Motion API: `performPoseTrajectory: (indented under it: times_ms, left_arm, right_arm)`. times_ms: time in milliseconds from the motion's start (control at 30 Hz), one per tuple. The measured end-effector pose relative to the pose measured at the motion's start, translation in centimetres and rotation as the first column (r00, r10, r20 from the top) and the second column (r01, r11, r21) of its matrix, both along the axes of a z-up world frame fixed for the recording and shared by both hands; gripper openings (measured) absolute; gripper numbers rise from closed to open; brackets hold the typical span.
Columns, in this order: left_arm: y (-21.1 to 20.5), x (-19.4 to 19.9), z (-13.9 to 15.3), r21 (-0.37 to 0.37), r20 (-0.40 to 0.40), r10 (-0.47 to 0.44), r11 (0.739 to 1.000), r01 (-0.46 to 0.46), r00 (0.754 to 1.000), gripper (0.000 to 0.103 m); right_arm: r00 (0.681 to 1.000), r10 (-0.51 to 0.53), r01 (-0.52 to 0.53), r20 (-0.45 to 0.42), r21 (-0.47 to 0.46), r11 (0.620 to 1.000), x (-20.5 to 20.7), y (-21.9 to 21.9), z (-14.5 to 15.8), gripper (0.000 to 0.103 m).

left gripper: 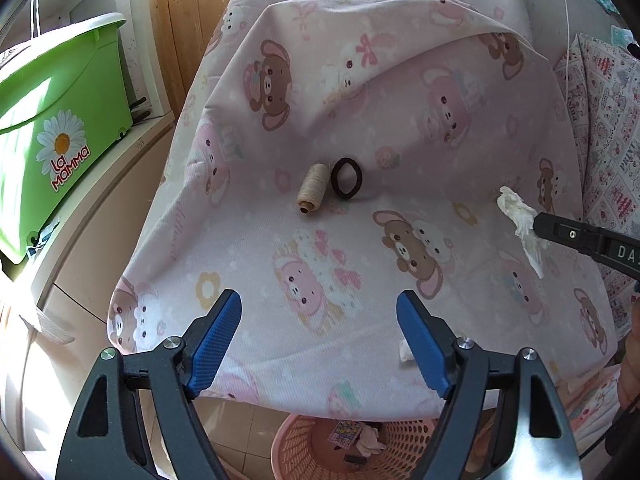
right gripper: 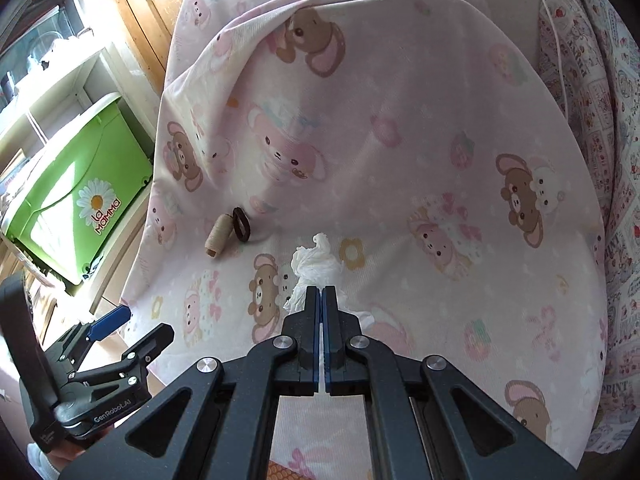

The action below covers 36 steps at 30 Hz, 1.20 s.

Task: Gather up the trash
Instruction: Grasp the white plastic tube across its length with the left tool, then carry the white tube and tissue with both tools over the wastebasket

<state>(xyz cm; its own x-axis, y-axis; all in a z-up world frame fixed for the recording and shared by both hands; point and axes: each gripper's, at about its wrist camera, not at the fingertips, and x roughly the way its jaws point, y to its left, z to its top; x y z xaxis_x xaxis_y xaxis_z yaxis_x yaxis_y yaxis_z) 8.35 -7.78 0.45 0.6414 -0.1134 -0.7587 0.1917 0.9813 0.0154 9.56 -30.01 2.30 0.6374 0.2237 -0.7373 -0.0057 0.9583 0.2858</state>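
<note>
A crumpled white tissue (right gripper: 316, 266) hangs above the pink bear-print sheet (right gripper: 420, 152), pinched at its lower end by my right gripper (right gripper: 322, 289), which is shut on it. In the left wrist view the same tissue (left gripper: 518, 216) shows at the right with the right gripper's black finger (left gripper: 560, 232) on it. My left gripper (left gripper: 319, 308) hovers open over the sheet's near edge with nothing between its blue pads (left gripper: 218, 336). A beige thread spool (left gripper: 310, 192) and a dark hair tie (left gripper: 346, 179) lie side by side on the sheet beyond it. A small white scrap (left gripper: 405, 351) lies beside the right pad.
A pink lattice basket (left gripper: 316, 446) with wrappers inside stands on the floor below the sheet's edge. A green "La Mamma" bin (left gripper: 52, 120) sits on a white shelf at the left. A patterned quilt (left gripper: 604, 132) lies along the right side. A wooden door (left gripper: 176, 20) stands behind.
</note>
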Motion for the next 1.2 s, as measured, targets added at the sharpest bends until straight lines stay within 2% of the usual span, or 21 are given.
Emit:
performPoseTrajectory:
  times_ms: [133, 200, 300, 433, 600, 900, 967, 1067, 1200]
  left_arm:
    - [-2.3, -1.8, -1.5, 0.075, -0.015, 0.051, 0.996, -0.049, 0.999, 0.078]
    - [-3.4, -2.4, -2.2, 0.070, -0.034, 0.037, 0.997, -0.035, 0.999, 0.077]
    - [-4.6, -3.0, -2.6, 0.060, -0.010, 0.013, 0.998, -0.012, 1.000, 0.077]
    - [-5.1, -2.5, -3.5, 0.002, -0.060, -0.003, 1.000, 0.003, 0.998, 0.077]
    - [-5.7, -2.0, -4.1, -0.020, -0.085, -0.008, 1.000, 0.007, 0.996, 0.076]
    - [-7.1, -1.6, -4.5, -0.001, -0.059, -0.020, 1.000, 0.020, 0.998, 0.077]
    - [-7.1, -1.6, -4.6, -0.002, -0.060, -0.023, 1.000, 0.023, 0.998, 0.074]
    - [-7.3, -1.6, -4.6, 0.000, -0.053, -0.037, 0.999, 0.037, 0.998, 0.051]
    - [-6.9, -1.7, -4.4, -0.003, -0.047, -0.032, 0.999, 0.032, 0.998, 0.051]
  right_arm:
    - [1.000, 0.020, -0.021, -0.016, -0.041, 0.999, -0.3, 0.8, -0.5, 0.002]
    - [0.999, 0.031, -0.032, -0.016, -0.065, 0.997, -0.4, 1.5, -0.8, 0.002]
    - [0.999, 0.034, -0.035, -0.012, -0.088, 0.995, -0.9, 1.7, -0.8, 0.002]
    - [0.999, 0.029, -0.030, -0.018, -0.083, 0.996, -1.3, 1.6, -1.1, 0.002]
    - [0.999, 0.034, -0.035, -0.011, -0.110, 0.993, -1.6, 1.6, -1.0, 0.002]
    - [1.000, 0.025, -0.025, -0.002, -0.117, 0.993, -1.9, 1.1, -0.8, 0.002]
    - [1.000, 0.020, -0.020, 0.000, -0.115, 0.993, -2.0, 0.9, -0.7, 0.002]
    - [1.000, 0.016, -0.015, 0.001, -0.116, 0.993, -2.1, 0.7, -0.7, 0.002]
    - [1.000, 0.011, -0.011, 0.003, -0.117, 0.993, -2.2, 0.4, -0.6, 0.002]
